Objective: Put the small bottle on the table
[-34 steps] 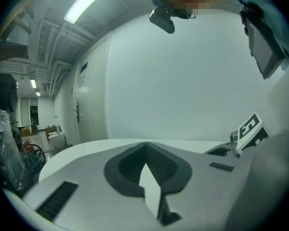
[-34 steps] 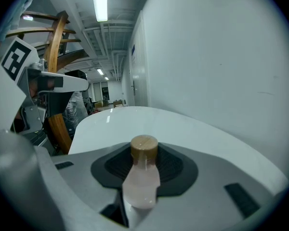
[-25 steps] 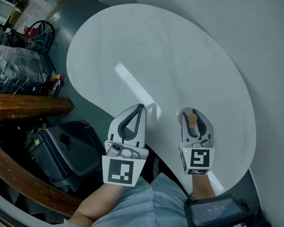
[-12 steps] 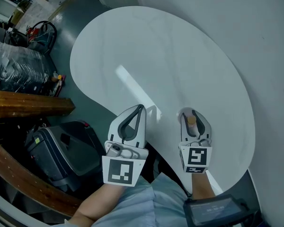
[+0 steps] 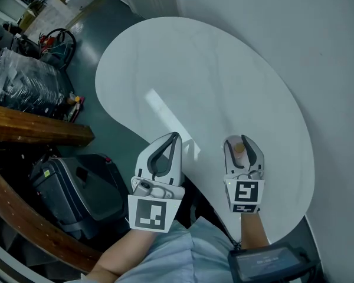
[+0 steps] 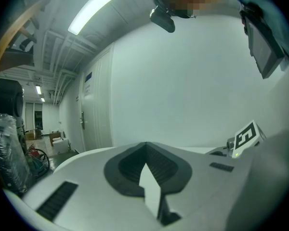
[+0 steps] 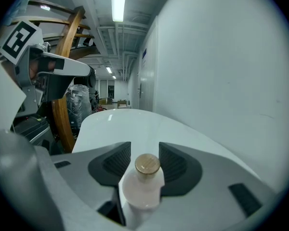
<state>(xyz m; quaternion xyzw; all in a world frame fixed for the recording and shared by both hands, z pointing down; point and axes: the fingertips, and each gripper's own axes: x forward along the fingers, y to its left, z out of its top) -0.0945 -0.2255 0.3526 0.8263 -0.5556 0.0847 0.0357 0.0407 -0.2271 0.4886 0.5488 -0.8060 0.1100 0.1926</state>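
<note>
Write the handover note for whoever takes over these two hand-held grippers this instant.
Left hand-held gripper: jaws together, empty, at the near edge of the table.
Right hand-held gripper: jaws opening, with the small bottle upright between them and a gap at each pad.
Bottle: over the near part of the white table; its base is hidden, so contact is unconfirmed.
Done: bottle is at the table, release under way.
Left: check that it stands, then draw the right gripper straight back without tipping it.
</note>
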